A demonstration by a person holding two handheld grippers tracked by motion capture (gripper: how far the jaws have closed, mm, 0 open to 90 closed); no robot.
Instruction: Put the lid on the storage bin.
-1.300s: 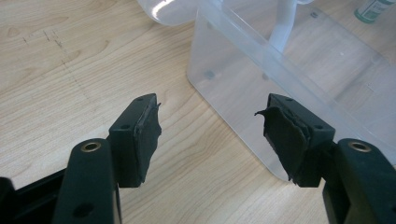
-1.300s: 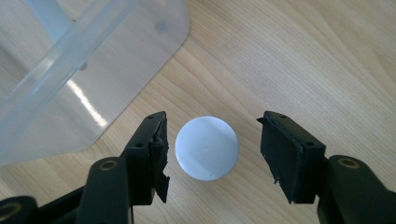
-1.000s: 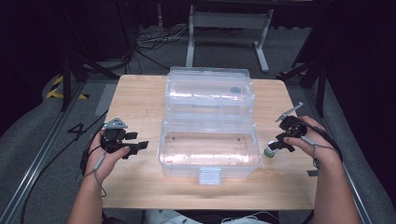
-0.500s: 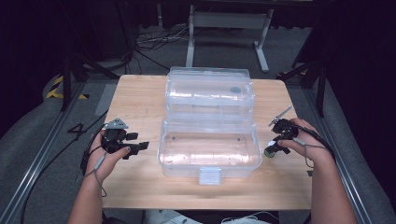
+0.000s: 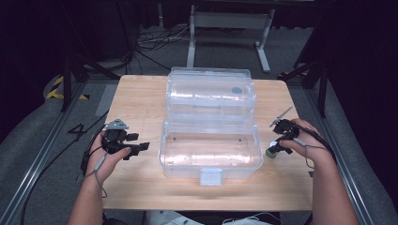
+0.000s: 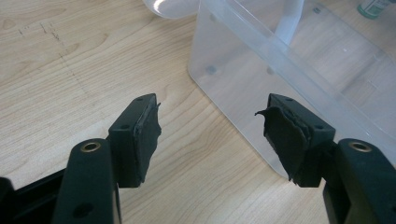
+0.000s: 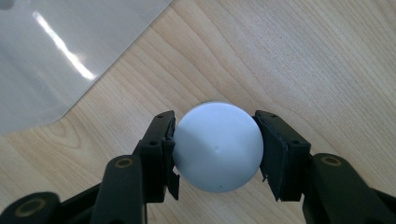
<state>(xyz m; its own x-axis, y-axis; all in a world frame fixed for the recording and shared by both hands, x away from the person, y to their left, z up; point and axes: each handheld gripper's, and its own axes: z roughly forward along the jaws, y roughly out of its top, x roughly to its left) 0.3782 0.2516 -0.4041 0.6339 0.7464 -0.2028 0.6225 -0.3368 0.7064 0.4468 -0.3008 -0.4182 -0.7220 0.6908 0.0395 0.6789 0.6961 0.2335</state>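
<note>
Item: clear plastic storage box (image 5: 210, 152), lid hinged open toward the far edge of the tabletop (image 5: 141, 101), a small dark round mark on the lid's right part. The box stood at the middle of the tabletop, its front latch facing the near edge.

Item: small bottle with a pale round cap (image 7: 218, 147) and green body (image 5: 271, 152), standing near the right edge, just beside the box's right end.

Right gripper (image 7: 215, 151): jaws had just been closing, the cap lay between them, and both pads stood against the cap's sides.

Left gripper (image 6: 210, 135): near the left edge, jaws spread wide with nothing between them, pointed at the box's left wall, apart from it.
</note>
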